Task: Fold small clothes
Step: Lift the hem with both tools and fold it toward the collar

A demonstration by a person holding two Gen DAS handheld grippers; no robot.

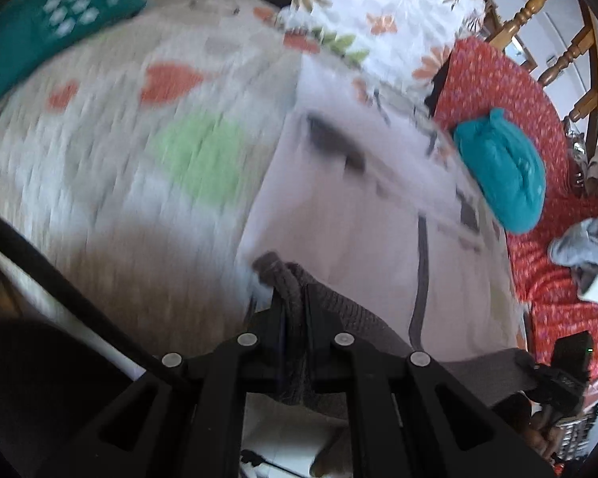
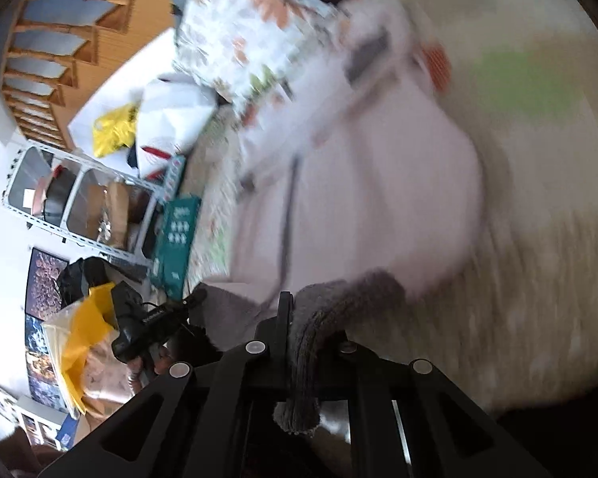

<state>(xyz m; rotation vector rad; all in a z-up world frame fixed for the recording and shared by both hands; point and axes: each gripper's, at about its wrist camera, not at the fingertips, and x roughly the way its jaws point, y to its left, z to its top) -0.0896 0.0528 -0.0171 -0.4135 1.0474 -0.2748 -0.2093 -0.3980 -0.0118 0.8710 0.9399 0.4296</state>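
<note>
A pale pink garment (image 1: 358,207) with a grey ribbed hem (image 1: 339,306) hangs stretched between both grippers above a patterned bed cover (image 1: 99,151). My left gripper (image 1: 295,298) is shut on the grey hem at one corner. My right gripper (image 2: 303,318) is shut on the grey hem (image 2: 339,302) at the other corner, and the pink cloth (image 2: 378,183) hangs beyond it. The other gripper shows at the lower right of the left wrist view (image 1: 558,382) and at the lower left of the right wrist view (image 2: 147,322). Both views are motion-blurred.
A folded teal garment (image 1: 502,171) lies on a red floral cloth (image 1: 498,87). A floral pillow (image 1: 378,12) sits at the back. A teal box (image 1: 52,20) lies at the far left. Grey clothes (image 1: 586,247) lie at the right. Wooden chairs (image 1: 538,4) and a shelf (image 2: 79,199) stand nearby.
</note>
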